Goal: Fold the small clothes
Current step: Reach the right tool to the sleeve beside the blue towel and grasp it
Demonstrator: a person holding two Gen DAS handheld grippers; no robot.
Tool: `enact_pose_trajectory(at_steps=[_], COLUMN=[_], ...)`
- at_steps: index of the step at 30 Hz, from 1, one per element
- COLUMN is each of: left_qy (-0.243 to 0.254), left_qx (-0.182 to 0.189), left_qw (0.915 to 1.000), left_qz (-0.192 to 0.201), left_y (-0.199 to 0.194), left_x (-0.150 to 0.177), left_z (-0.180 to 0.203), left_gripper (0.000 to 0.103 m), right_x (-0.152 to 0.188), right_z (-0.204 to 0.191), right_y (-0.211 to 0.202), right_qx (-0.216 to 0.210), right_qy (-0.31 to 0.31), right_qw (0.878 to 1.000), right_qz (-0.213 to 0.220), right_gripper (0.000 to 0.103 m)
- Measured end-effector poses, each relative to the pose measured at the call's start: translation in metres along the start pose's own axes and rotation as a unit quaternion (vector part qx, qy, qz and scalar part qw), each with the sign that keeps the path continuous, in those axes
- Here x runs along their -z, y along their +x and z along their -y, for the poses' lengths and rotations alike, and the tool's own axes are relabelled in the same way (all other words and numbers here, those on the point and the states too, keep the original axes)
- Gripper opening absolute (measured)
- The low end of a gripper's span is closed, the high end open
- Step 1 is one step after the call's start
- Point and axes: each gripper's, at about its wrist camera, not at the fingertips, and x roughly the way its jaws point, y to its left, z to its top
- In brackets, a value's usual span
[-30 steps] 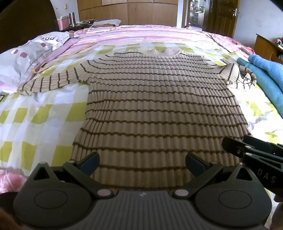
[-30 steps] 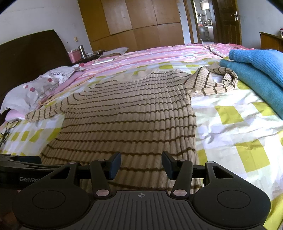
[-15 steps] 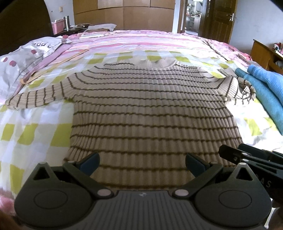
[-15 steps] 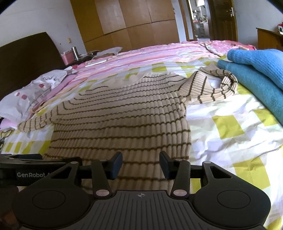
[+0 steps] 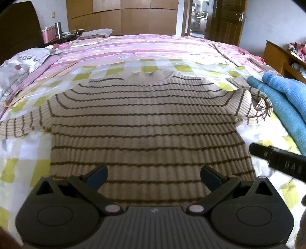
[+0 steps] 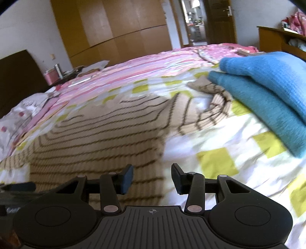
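On the bed (image 5: 118, 63), with its checked yellow-and-white sheet and pink striped cover beyond, the beige striped sweater (image 5: 145, 122) lies spread flat, neck away from me, hem nearest my tools. My left view shows the whole garment: one sleeve stretched out flat toward the left edge, the other sleeve (image 5: 256, 109) doubled back on itself near the folded blue garment (image 5: 283, 99). My right view, blurred, shows only the sweater's right half (image 6: 107, 138) and that curled sleeve lying just beside the blue garment (image 6: 267, 92), which fills far more of this frame. The wardrobe (image 5: 122, 17) and the open door show in both views; the grey pillow (image 5: 17, 67) is clear only in the left one.

My left gripper (image 5: 153, 175) hangs over the hem with its jaws spread wide, nothing between them. My right gripper (image 6: 152, 178) sits over the sweater's right side edge, released, its jaws closing with no cloth caught between the pads. Only the left view shows the right tool from outside, as a dark bar at its right edge.
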Motion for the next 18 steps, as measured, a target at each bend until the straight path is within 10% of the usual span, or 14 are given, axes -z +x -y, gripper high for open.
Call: enact_pose_trajectory(at_steps=[18], left_qy=[-0.011], left_qx=[0.027], left_qw=[0.9996], left_qz=[0.003], left_y=[0.032], left_x=[-0.032], left_z=[0.028], left_gripper=[0.103], right_x=[-0.111], right_z=[0.068], right_y=[0.063], right_qx=[0.093], right_qy=[-0.02], right_qw=[0.995], right_qz=[0.037], right_gripper=[0.037])
